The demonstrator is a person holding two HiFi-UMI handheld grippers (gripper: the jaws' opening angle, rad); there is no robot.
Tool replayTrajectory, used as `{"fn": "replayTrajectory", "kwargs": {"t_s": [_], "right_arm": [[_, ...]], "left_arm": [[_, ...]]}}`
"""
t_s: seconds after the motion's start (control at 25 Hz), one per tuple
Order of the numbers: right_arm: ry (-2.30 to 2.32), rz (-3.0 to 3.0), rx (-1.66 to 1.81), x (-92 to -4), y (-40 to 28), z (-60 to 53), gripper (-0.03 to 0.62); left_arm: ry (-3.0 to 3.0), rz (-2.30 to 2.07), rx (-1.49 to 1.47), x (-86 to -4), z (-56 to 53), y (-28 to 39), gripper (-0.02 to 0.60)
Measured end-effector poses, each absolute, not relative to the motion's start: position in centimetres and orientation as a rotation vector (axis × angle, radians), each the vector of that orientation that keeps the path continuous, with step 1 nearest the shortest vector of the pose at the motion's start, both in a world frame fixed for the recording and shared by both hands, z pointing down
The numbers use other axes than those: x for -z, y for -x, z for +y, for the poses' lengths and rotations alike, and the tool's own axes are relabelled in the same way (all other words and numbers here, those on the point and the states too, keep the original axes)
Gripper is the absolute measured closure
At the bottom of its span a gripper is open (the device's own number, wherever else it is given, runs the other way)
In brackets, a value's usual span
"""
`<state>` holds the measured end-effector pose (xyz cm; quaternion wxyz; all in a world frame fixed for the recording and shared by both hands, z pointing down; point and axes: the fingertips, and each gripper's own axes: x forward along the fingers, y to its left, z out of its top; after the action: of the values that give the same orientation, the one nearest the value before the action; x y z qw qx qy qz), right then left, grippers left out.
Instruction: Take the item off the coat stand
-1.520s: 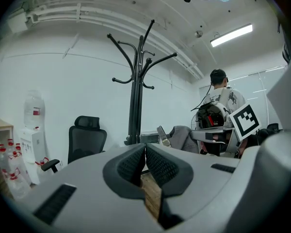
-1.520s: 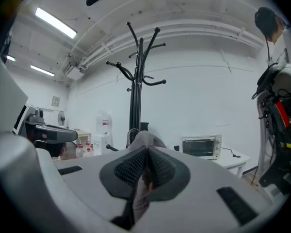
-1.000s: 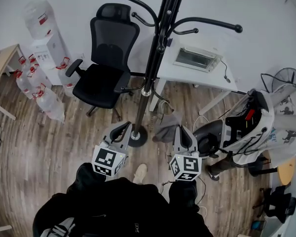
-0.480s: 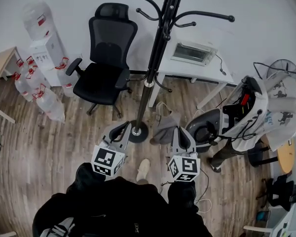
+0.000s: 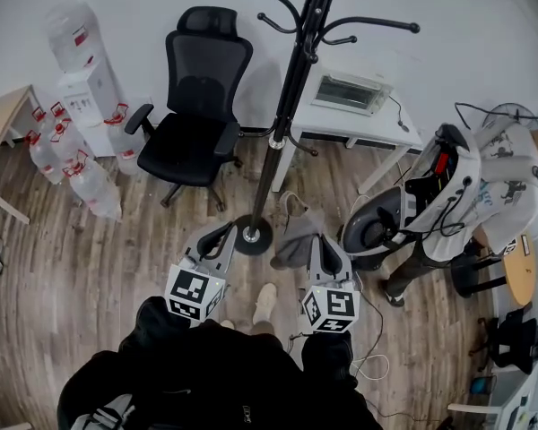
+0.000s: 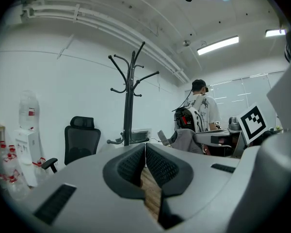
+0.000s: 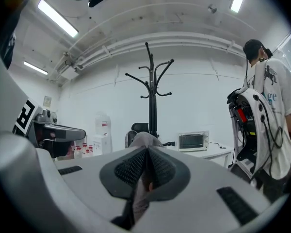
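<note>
The black coat stand (image 5: 287, 88) rises from a round base (image 5: 251, 235) on the wood floor, and its hooks show bare. It also stands ahead in the left gripper view (image 6: 129, 106) and the right gripper view (image 7: 152, 96). My right gripper (image 5: 321, 240) is shut on a grey fabric item (image 5: 296, 240), which hangs just right of the base. That item bulges above the closed jaws (image 7: 146, 140) of the right gripper (image 7: 147, 152). My left gripper (image 5: 222, 233) sits left of the base, shut with nothing in it (image 6: 145, 147). The grey fabric item (image 6: 186, 141) shows to its right.
A black office chair (image 5: 193, 106) stands behind the coat stand's left. A white table (image 5: 341, 137) with a toaster oven (image 5: 354, 92) is at its right. Water bottles (image 5: 81, 177) and a dispenser (image 5: 81, 70) line the left wall. A person with a backpack rig (image 5: 448, 195) stands at right.
The grippers and the held grey item have drawn slightly back from the stand. The person at right has shifted. Both grippers stay shut.
</note>
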<state>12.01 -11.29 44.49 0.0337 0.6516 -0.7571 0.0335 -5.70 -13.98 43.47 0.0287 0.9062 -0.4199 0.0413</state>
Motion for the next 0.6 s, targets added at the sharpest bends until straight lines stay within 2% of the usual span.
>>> {"fn": "replayTrajectory", "kwargs": {"t_s": [0.6], "right_arm": [[-2.007,-2.342,-0.086,-44.7,-11.13,-10.37,0.568]], "left_arm": [[-2.813,-1.29,-0.126,-43.85,-13.09,6.31,0.557]]}}
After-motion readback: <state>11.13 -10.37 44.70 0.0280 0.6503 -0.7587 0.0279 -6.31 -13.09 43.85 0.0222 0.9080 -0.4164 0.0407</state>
